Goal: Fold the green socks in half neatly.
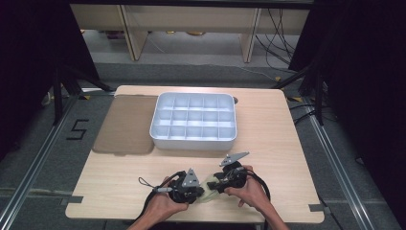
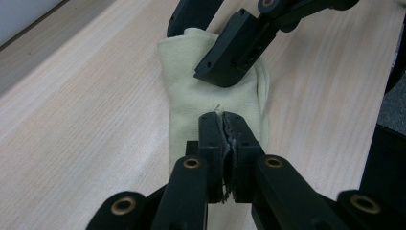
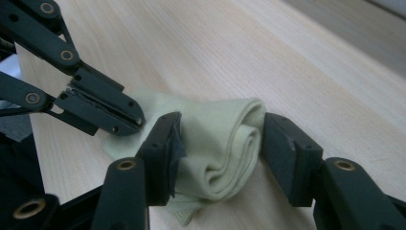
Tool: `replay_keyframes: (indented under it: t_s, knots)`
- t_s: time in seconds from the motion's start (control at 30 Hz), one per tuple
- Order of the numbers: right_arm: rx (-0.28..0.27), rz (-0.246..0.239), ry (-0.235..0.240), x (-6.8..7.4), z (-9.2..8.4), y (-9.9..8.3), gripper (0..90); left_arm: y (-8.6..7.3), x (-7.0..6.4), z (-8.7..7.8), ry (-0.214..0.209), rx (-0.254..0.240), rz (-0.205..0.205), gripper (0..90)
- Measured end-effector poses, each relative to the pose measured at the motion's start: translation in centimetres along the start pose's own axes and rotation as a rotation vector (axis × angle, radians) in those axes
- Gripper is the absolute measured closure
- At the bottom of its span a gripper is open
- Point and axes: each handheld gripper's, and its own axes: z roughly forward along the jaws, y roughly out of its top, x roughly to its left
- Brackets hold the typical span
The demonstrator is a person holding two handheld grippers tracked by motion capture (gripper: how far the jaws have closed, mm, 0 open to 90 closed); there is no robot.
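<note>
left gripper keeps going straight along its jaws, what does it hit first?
Likely the right gripper. The left gripper, shut on the pale yellow-green sock, points along the sock at the right gripper's nearer jaw, which sits on the sock just ahead. Depth is unclear; it might pass underneath.

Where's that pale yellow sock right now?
The sock lies on the wooden table's near edge, between the left gripper and right gripper, in front of the white tray.

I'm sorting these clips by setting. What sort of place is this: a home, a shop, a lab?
Most likely a lab or recording workspace. A lone wooden table stands on grey flooring with metal rails either side, a taped number marks the floor, loose cables trail behind, and dark screens flank it.
</note>
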Motion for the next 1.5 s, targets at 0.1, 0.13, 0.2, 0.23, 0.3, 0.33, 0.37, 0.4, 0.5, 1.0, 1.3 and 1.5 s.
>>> replay_keyframes:
  t_s: [0.1,0.13,0.2,0.23,0.3,0.33,0.37,0.4,0.5,1.0,1.3,1.5]
  knots:
    - [-0.001,0.006,0.015,-0.1,0.2,-0.2,48.9,-0.1,0.1,0.0,0.000,-0.003,0.013,85.4]
    - [0.000,0.008,0.009,0.0,0.3,-0.3,49.0,-0.1,0.1,0.0,0.002,-0.004,0.011,85.4]
    - [-0.001,0.002,0.004,0.2,0.4,-0.3,49.5,-0.2,-0.1,0.0,0.008,-0.007,-0.001,85.4]
    - [0.000,0.006,0.002,0.2,0.4,-0.3,49.7,-0.2,-0.1,-0.1,0.015,0.001,0.008,85.5]
    - [0.002,0.008,0.004,0.2,0.4,-0.3,51.5,-0.2,0.0,-0.1,0.020,0.005,0.014,85.5]
    - [0.004,0.009,0.014,0.2,0.4,-0.3,53.8,-0.2,-0.1,0.0,0.008,-0.004,0.007,85.5]
    - [0.003,0.009,0.029,0.3,0.5,-0.4,59.1,-0.2,0.0,-0.1,0.006,0.001,0.012,85.4]
    - [0.003,0.009,0.029,0.3,0.5,-0.4,59.1,-0.2,0.0,0.0,0.005,-0.004,0.014,85.4]
    - [-0.014,0.041,0.060,0.1,0.6,-0.5,64.8,-0.3,0.0,0.0,0.005,-0.007,0.008,85.4]
    - [-0.030,0.073,0.068,0.1,0.4,-0.6,71.2,-2.3,1.1,-3.5,-0.012,-0.072,-0.104,48.0]
    - [-0.031,0.059,0.075,0.0,0.2,-0.4,72.3,-4.7,2.4,-5.3,0.034,-0.081,-0.181,37.0]
    - [-0.039,0.056,0.072,0.1,-0.1,-0.2,72.6,-5.8,3.0,-6.1,0.049,-0.043,-0.229,29.7]
